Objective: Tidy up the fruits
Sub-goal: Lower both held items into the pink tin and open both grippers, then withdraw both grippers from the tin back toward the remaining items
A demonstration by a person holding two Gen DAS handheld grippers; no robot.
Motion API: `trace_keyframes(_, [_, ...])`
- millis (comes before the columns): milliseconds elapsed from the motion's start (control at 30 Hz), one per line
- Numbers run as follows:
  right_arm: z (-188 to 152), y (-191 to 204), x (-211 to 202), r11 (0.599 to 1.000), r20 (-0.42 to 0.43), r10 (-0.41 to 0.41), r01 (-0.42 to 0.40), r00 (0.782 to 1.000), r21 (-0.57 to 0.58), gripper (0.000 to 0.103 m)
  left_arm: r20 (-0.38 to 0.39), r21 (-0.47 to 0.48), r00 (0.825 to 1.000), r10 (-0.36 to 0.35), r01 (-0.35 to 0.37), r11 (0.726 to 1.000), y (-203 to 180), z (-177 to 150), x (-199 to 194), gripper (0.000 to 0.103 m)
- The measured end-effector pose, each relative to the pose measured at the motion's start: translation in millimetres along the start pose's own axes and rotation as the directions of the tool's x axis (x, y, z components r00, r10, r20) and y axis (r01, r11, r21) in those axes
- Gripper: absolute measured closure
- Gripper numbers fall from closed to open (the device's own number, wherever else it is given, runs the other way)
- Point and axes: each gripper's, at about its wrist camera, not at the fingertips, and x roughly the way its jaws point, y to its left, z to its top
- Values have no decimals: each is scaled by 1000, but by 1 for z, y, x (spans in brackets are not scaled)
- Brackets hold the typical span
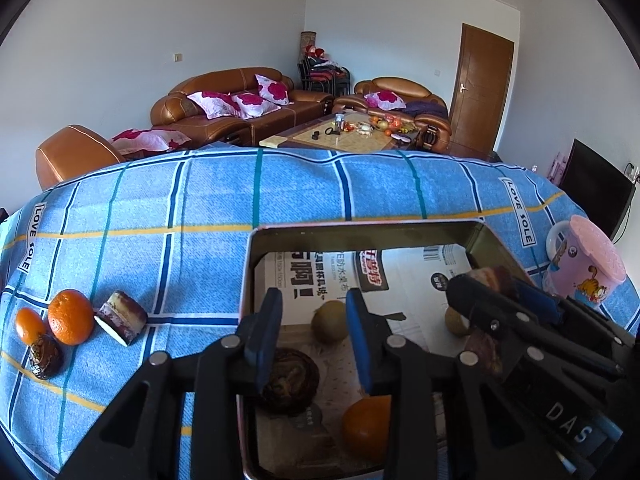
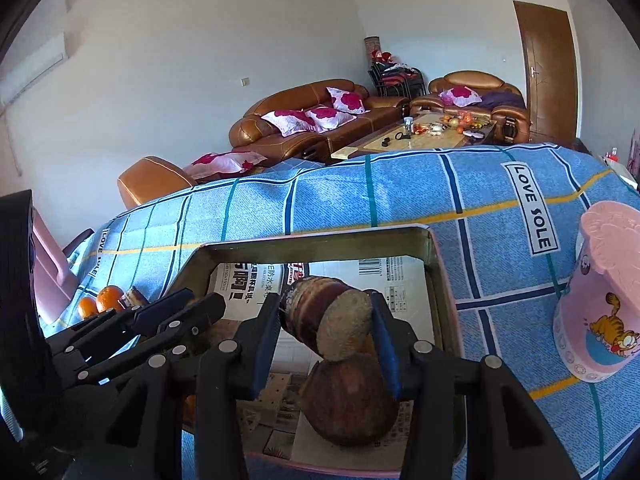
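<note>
The metal tin (image 1: 256, 264) near the table's front edge holds a kiwi (image 1: 330, 322), an orange (image 1: 366, 426) and a dark fruit (image 1: 290, 380). Above it, the left gripper (image 1: 314, 336) gapes empty; the right gripper (image 2: 326, 328) clamps a cut brown chunk (image 2: 326, 320).

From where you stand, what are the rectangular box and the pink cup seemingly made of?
The box looks like thin metal, probably tin: its dull gold inner walls reflect faintly and the rim is thin, with rounded corners. The pink cup looks like plastic, with a smooth, slightly glossy surface and a printed cartoon cat; ceramic cannot be ruled out.
</note>
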Motion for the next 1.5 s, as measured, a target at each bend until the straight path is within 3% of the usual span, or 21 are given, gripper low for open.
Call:
trace_keyframes(133, [0,-3,-6,1000,23,7,-8,1000,23,56,16,-6,1000,1,-1,1000,2,0,-4,50])
trace_keyframes(200, [1,-5,-11,999,48,11,-13,999,35,56,24,4,999,-35,35,999,0,-1,-6,37])
trace_keyframes(267, [3,-5,-19,999,89,10,-14,996,39,54,59,36,998,-28,26,999,-7,-2,-12,20])
trace_keyframes(367, [4,-4,-30,999,148,-41,38,988,24,40,151,88,989,11,-25,996,-16,-3,-28,2])
trace_keyframes(667, [3,-1,-41,994,220,-110,109,969,16,38,239,38,965,110,-123,992,2,2,-45,1])
trace_keyframes(733, [2,-1,-52,992,283,-122,121,951,20,37,268,14,953,142,-151,988,9,2,-50,1])
trace_keyframes(767, [1,0,-57,991,322,-132,133,938,20,33,281,6,947,157,-165,986,12,1,-53,1])
trace_keyframes(800, [-1,1,-62,988,356,-149,152,923,19,22,292,1,941,169,-177,984,15,1,-54,1])
trace_keyframes(867, [-5,5,-67,982,399,-178,188,899,15,15,311,-1,931,193,-203,979,19,-1,-56,1])
trace_keyframes(933, [-7,8,-67,980,407,-181,199,895,-2,15,324,5,920,218,-233,973,21,-5,-57,1])
trace_keyframes(1067, [-7,13,-63,975,382,-191,221,904,-37,15,315,1,923,222,-235,972,28,-9,-59,0])
trace_keyframes(1500, [-14,21,-69,957,374,-259,289,891,-24,15,296,-50,930,219,-214,976,46,-21,-69,0])
